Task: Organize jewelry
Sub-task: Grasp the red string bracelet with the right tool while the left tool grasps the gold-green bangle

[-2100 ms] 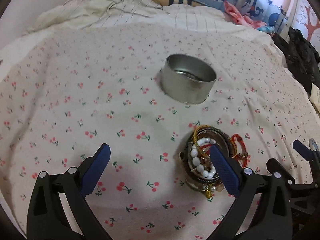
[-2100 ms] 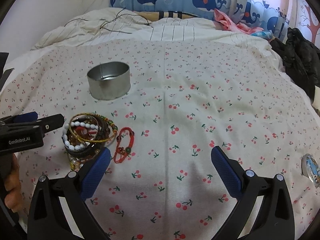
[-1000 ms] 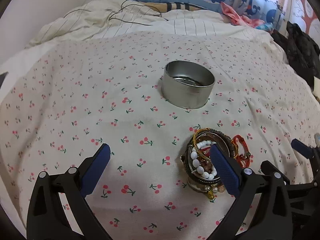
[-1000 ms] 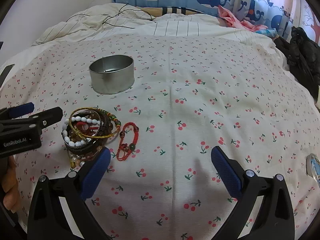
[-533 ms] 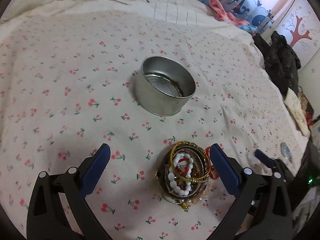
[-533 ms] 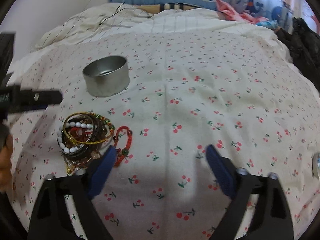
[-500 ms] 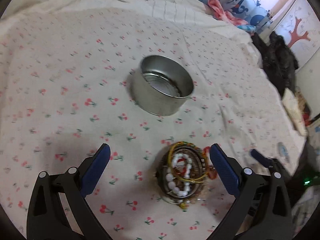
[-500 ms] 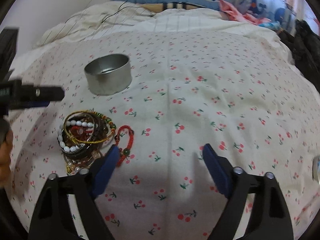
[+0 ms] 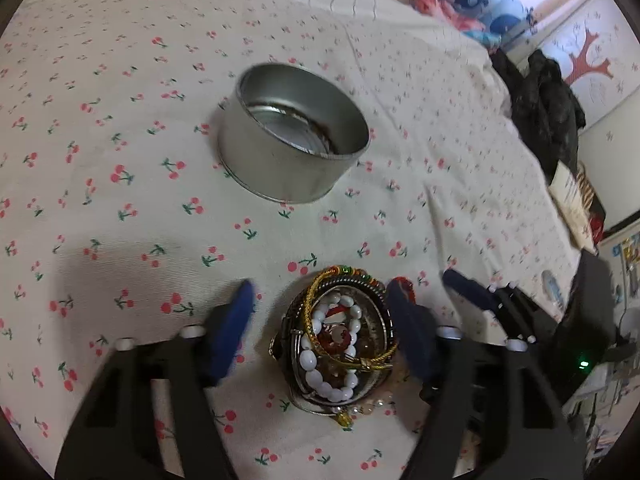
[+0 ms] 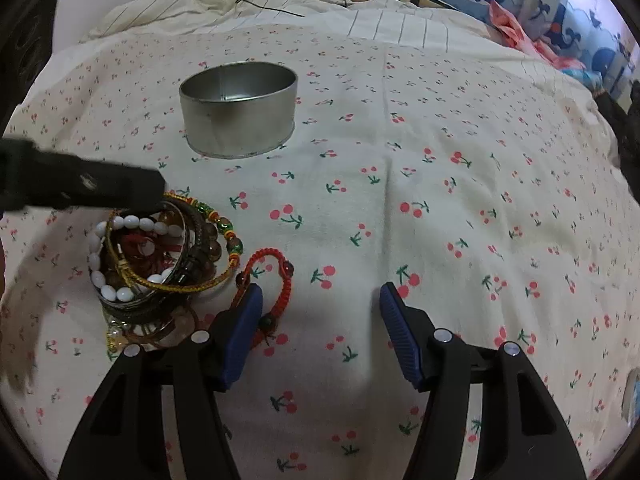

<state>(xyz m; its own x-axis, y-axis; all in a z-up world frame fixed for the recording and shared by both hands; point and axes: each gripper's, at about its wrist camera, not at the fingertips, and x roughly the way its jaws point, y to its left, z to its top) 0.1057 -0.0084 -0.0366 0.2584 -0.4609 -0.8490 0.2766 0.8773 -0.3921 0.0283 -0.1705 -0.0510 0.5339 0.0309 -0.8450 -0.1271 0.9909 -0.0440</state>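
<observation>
On the bed (image 9: 100, 208), before the empty tin (image 9: 294, 136), the spread left tongs (image 9: 324, 320) straddled the bracelet pile (image 9: 340, 344), the right tongs (image 10: 320, 320) spread beside the red cord bracelet (image 10: 276, 280); pickup seemingly needed closing next.

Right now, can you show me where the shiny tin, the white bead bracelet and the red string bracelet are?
shiny tin (image 10: 240, 128), right wrist view, outer side wall.
white bead bracelet (image 9: 320, 378), left wrist view, one white bead.
red string bracelet (image 10: 285, 280), right wrist view, braided cord.
</observation>
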